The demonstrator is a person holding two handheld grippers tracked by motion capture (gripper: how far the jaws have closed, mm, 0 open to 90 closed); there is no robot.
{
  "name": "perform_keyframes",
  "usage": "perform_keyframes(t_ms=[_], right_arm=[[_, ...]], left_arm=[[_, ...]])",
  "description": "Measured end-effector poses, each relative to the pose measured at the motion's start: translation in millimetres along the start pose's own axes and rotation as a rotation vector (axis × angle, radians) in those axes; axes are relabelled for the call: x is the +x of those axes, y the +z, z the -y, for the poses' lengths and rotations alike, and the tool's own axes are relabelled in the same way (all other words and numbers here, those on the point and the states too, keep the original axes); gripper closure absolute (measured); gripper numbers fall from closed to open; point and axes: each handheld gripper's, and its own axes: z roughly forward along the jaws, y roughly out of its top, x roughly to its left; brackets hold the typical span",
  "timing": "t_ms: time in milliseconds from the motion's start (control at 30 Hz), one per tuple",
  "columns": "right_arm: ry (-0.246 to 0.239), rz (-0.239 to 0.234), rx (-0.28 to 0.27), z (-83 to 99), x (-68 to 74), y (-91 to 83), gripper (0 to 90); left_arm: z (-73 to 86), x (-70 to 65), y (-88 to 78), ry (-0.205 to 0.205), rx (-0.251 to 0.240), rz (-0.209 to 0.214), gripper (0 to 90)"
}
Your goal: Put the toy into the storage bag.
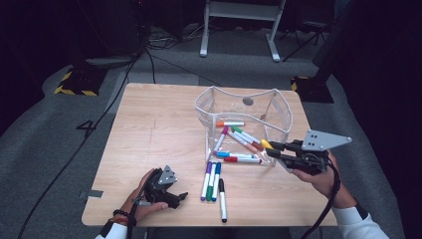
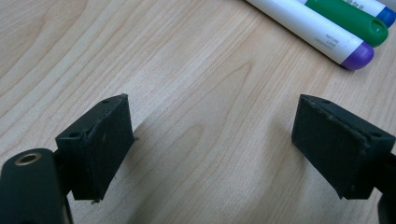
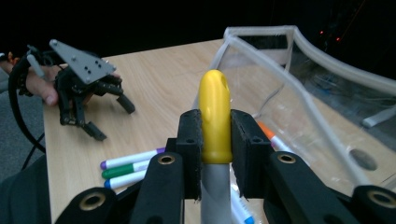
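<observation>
**Yellow-capped marker clamped beside the clear bin**

Dark floor and grey carpet are surrounding the pale wooden table (image 1: 149,129), with a white stand's legs (image 1: 239,30) and black cables showing behind it. A mark like the numeral 4 is lying on the carpet to the table's left.

The right gripper (image 3: 215,149) is pinching a yellow-capped marker (image 3: 215,112) between its pads, the cap standing up past the jaw tips; the marker's grey-white barrel is running down out of sight between the gripper's arms. It is hovering at the near right corner of the transparent bin (image 1: 278,107), which is holding several markers.

The left gripper (image 2: 210,149) is resting low over the bare wood with its jaws standing apart and nothing between them. Beyond it, a purple-capped marker (image 2: 322,37) is carrying small printed writing, too fine to read, with a green marker (image 2: 350,18) beside it. A black marker (image 1: 222,199) is lying just right of that group.
</observation>
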Motion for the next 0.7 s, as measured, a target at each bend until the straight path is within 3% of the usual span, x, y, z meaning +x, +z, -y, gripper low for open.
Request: perform_keyframes(t_ms=[233,500,600,667,700], right_arm=[[-0.016,0.025,0.002,-35.5,-18.2,-1.8,75.3],[-0.019,0.034,0.028,-61.3,-41.7,10.4,75.3],[-0.037,0.023,0.040,-69.5,-48.0,17.7,75.3],[-0.021,-0.015,0.034,-74.6,-55.3,24.0,75.3],[-0.032,-0.005,0.042,-77.1,-57.7,26.9,75.3]], left_arm=[[0.0,0.1,0.0,0.001,0.000,0.000,12.8],[0.0,0.1,-0.1,0.001,0.001,0.000,12.8],[0.0,0.1,-0.1,0.001,0.001,0.000,12.8],[0.0,0.0,0.0,0.000,0.000,0.000,12.8],[0.0,0.1,-0.1,0.002,0.001,-0.001,12.8]])
